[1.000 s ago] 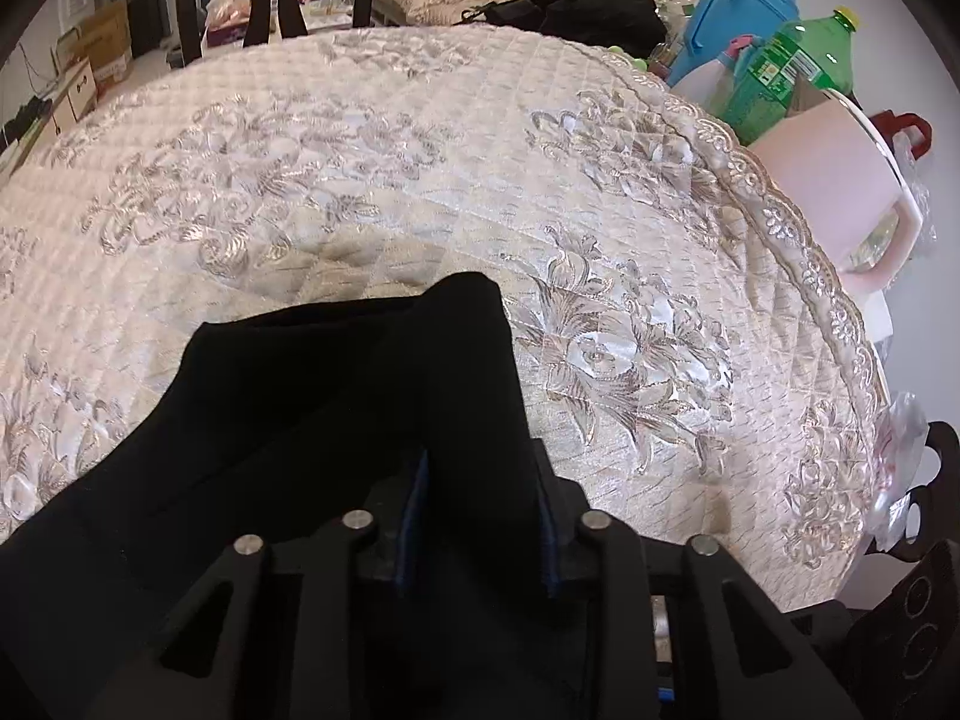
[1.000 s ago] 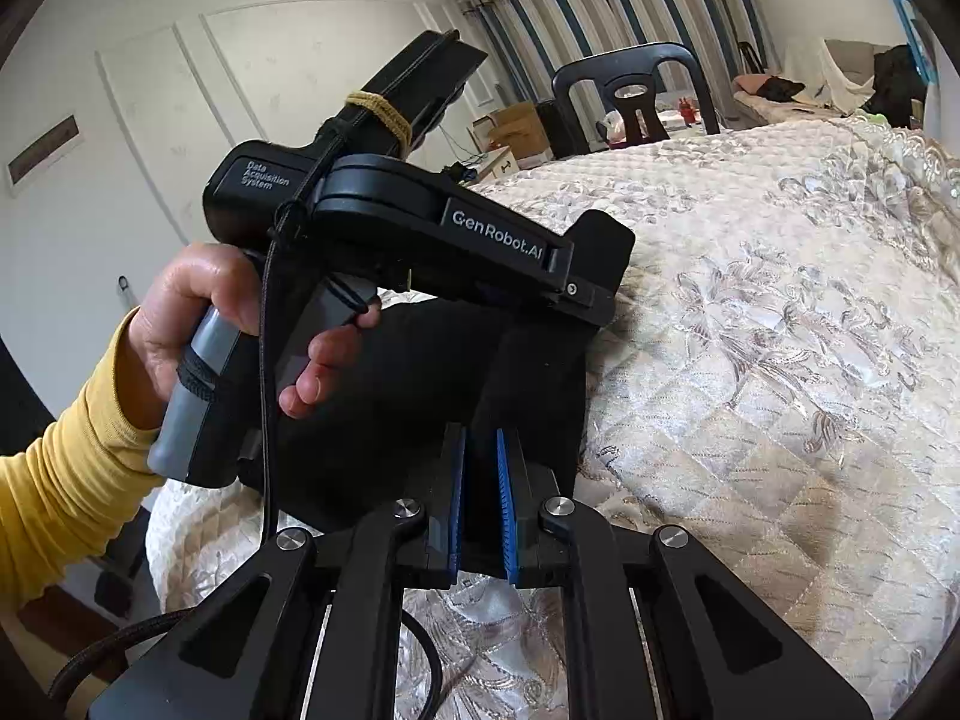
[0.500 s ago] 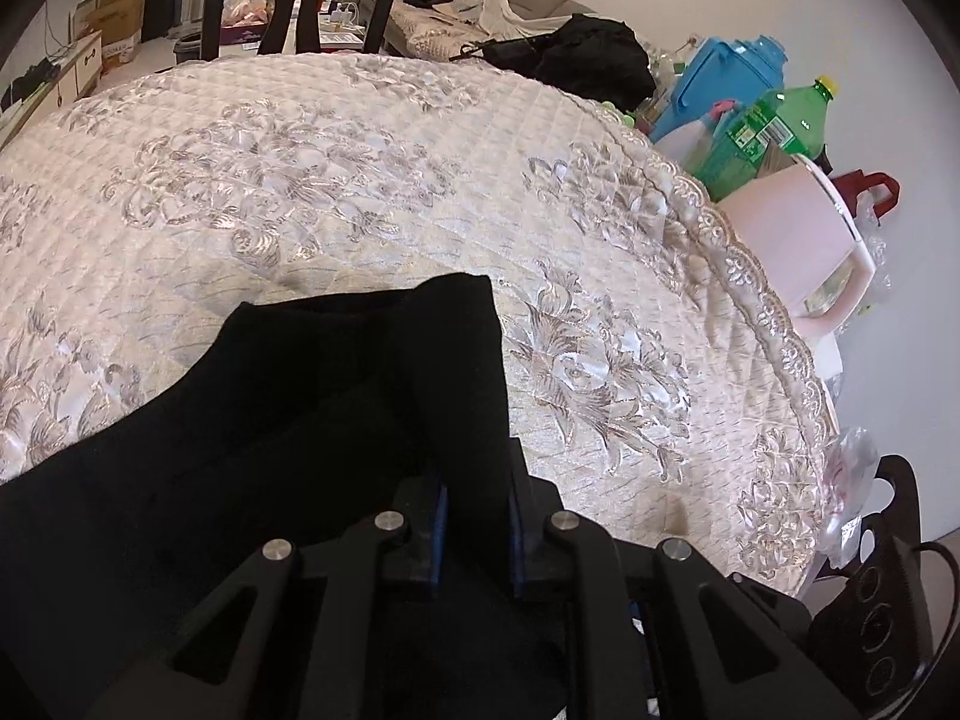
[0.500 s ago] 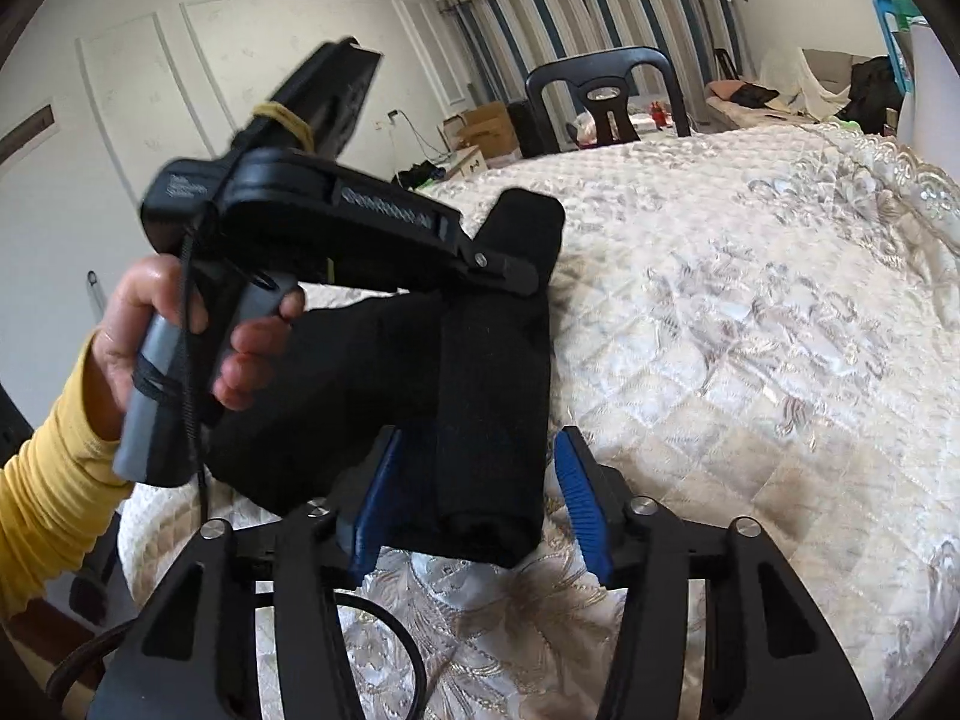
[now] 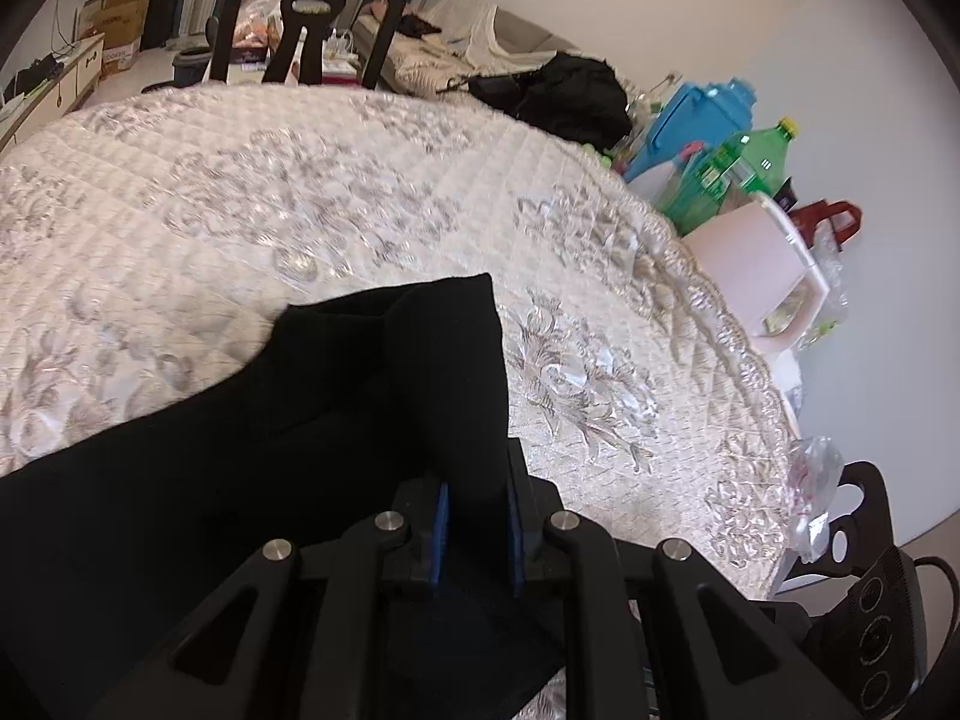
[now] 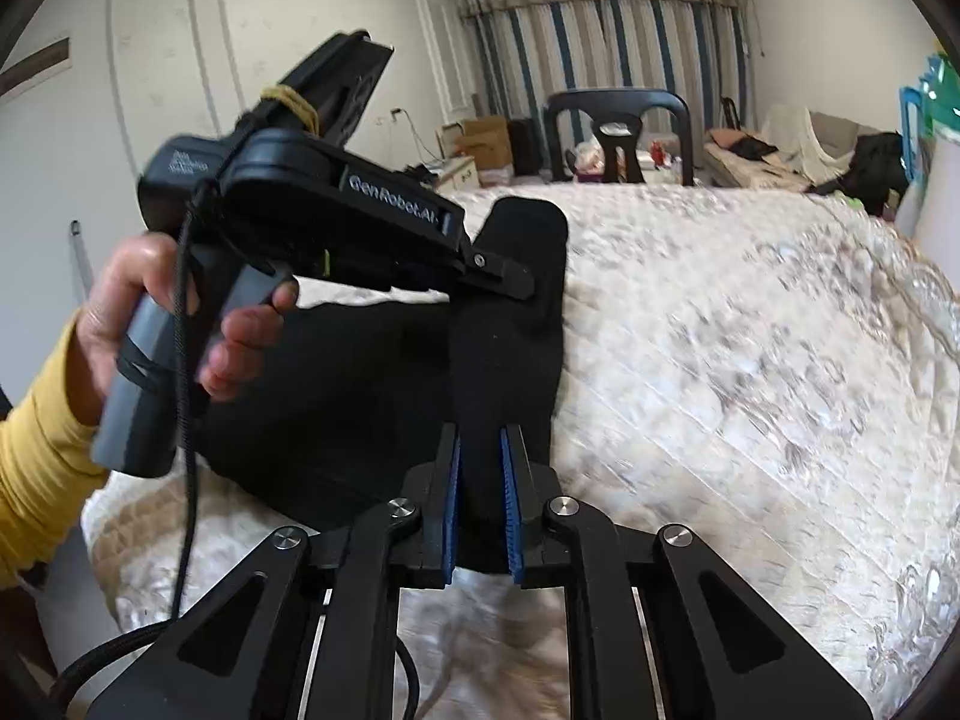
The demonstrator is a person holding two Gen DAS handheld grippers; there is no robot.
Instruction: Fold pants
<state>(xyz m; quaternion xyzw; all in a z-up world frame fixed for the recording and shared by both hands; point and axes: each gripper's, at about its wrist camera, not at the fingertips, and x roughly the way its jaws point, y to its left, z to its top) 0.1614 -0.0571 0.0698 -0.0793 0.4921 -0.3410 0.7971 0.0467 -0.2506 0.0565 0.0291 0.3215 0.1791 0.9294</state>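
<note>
Black pants (image 5: 252, 480) bunch thickly over the quilted bed (image 5: 300, 192); left gripper (image 5: 474, 531) and right gripper (image 6: 480, 501) jaws both clamp folded edges.

Pants (image 5: 372, 396): black cloth, matt, soft knit look, no sheen. Bedspread (image 5: 300, 192): quilted cloth, satin gloss, raised floral stitching. Left gripper (image 5: 474, 525) & right gripper (image 6: 480, 501): matt black plastic, ribbed blue pads, shiny metal pins. Chair (image 6: 618, 132): glossy black plastic.
</note>
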